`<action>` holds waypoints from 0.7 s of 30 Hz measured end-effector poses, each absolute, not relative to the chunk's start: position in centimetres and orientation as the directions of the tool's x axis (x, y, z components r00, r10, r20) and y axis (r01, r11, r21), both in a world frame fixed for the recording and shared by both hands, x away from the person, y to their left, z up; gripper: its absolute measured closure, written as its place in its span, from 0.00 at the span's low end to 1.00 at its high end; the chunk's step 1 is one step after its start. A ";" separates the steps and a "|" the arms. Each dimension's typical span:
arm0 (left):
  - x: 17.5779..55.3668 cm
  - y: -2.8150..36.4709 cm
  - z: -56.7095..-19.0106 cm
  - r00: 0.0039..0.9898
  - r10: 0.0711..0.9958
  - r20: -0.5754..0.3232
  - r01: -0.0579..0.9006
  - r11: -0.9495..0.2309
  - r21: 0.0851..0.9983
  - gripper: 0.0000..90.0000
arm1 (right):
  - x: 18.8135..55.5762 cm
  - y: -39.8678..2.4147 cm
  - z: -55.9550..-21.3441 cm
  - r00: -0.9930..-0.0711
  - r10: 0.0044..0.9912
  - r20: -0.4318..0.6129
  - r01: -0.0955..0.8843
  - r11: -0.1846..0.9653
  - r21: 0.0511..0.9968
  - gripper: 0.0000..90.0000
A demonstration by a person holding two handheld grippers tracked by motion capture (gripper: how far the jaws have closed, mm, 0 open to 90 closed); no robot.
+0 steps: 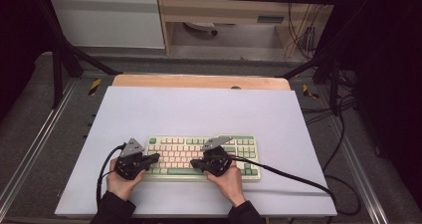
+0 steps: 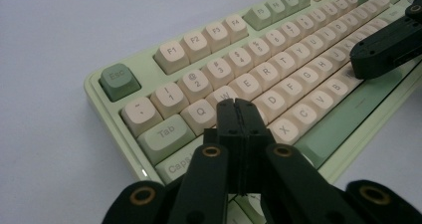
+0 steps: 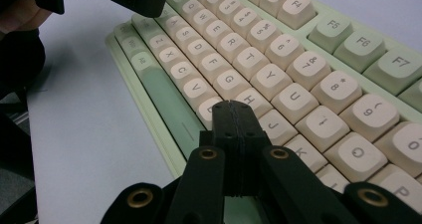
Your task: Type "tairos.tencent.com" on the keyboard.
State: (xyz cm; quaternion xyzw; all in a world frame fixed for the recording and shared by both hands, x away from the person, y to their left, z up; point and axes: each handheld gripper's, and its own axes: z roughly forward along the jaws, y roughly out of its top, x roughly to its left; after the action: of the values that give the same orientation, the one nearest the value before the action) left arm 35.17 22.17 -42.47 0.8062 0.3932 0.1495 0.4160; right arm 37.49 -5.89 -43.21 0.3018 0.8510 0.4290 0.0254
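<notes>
So the keyboard (image 1: 201, 157), one of those mint-green and cream ones, sat flat on the desk (image 1: 199, 109) toward the near edge, roughly centered in front of the person. Both hands were right on top of it. The left hand-held gripper (image 2: 236, 103) had its jaws pressed fully together with nothing between them, and its tip hung just over the left part of the letter block, around the W, S and D keys, with Tab and Caps Lock just to its side. The right hand-held gripper (image 3: 233, 106) was closed up tight too, also empty, and its tip sat over the middle of the board near H, B and N, right above the space bar's edge. From the high view the two pointed in toward each other across the lower rows, left hand (image 1: 119, 181) at the keyboard's left end and right hand (image 1: 229, 176) a bit right of center. Couldn't really tell whether either tip was actually touching a key.
</notes>
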 end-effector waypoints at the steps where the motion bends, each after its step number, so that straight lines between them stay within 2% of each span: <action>1: 35.2 22.2 -42.5 0.646 0.759 -0.086 0.509 -0.345 0.789 1.00 | 37.5 -5.9 -43.2 -0.819 0.533 0.214 0.490 0.453 0.745 1.00; 21: 35.1 22.1 -42.4 0.650 0.755 -0.085 0.506 -0.346 0.790 1.00 | 37.4 -6.0 -42.4 -0.825 0.534 0.185 0.468 0.463 0.753 1.00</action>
State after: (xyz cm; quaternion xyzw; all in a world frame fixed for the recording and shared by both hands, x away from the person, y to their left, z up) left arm 35.08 22.11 -42.37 0.8065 0.3909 0.1495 0.4176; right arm 37.41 -5.96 -42.41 0.2934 0.8544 0.4272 0.0384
